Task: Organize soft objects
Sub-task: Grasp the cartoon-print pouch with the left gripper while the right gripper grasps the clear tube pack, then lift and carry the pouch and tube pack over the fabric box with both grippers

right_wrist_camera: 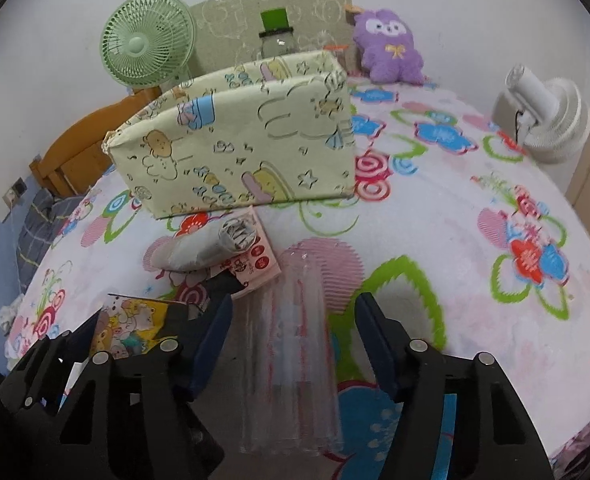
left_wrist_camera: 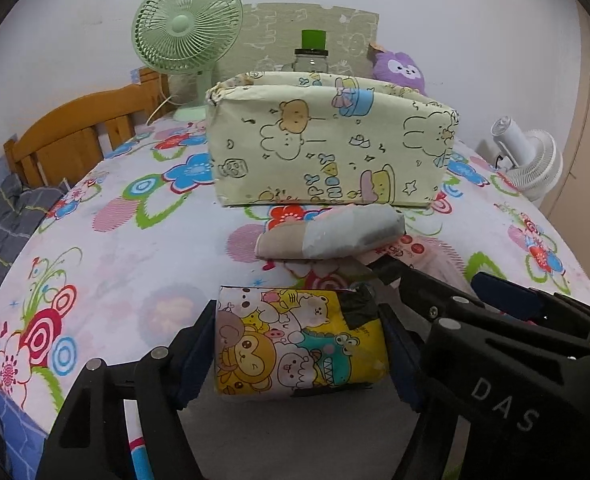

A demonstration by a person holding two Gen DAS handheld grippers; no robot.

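Left gripper (left_wrist_camera: 301, 354) pads clamp the cartoon-print tissue pack (left_wrist_camera: 299, 340) across its width, fabric storage box (left_wrist_camera: 331, 144) straight ahead; right gripper (right_wrist_camera: 293, 344) straddles a clear plastic pack (right_wrist_camera: 295, 344), not yet gripping.

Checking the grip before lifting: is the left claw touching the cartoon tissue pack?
Touching: the left wrist view shows both pads of the left claw pressed against the cartoon tissue pack.

Black gripper (right_wrist_camera: 291, 340), blue pads (right_wrist_camera: 215, 336), silver screws (right_wrist_camera: 418, 346)
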